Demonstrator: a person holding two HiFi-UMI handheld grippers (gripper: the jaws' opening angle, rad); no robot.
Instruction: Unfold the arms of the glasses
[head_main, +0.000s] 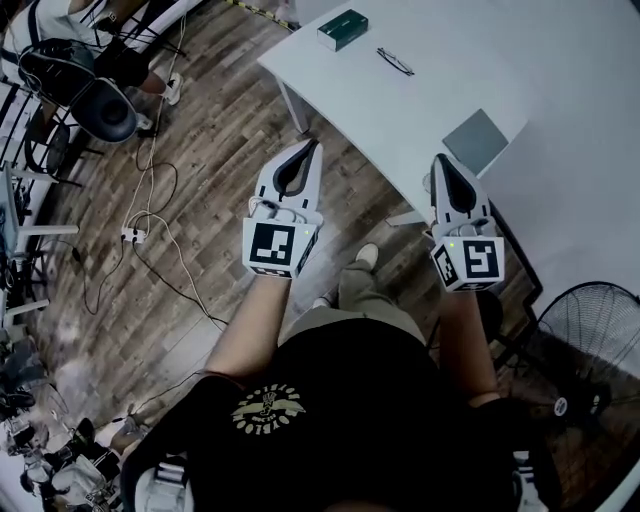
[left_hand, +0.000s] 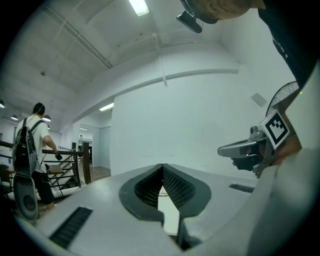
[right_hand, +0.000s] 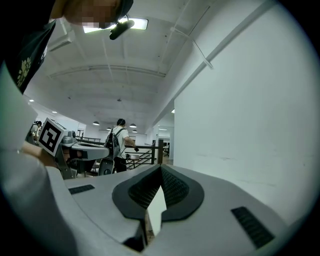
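Thin dark-framed glasses (head_main: 396, 62) on white tabletop (head_main: 560, 90), upper centre of head view, well apart from both tongs; arms too small to read. Left tongs (head_main: 311, 146) and right tongs (head_main: 440, 160) mid-frame, tips pressed together, nothing between. Step in hand, prob.: reach in. Best to part both tongs first, pin frame w/ one, ease an arm out w/ other, gently, at the hinge end. Dark green rectangular box (head_main: 342, 29) near glasses, upper left of them, closed; contents not visible.

One white table (head_main: 430, 95) in the upper right bears one pair of glasses (head_main: 396, 62), one green box (head_main: 343, 29) and one grey pad (head_main: 476, 140); there are two grippers, the left gripper (head_main: 311, 145) and the right gripper (head_main: 439, 160), and one fan (head_main: 590, 340) at lower right.
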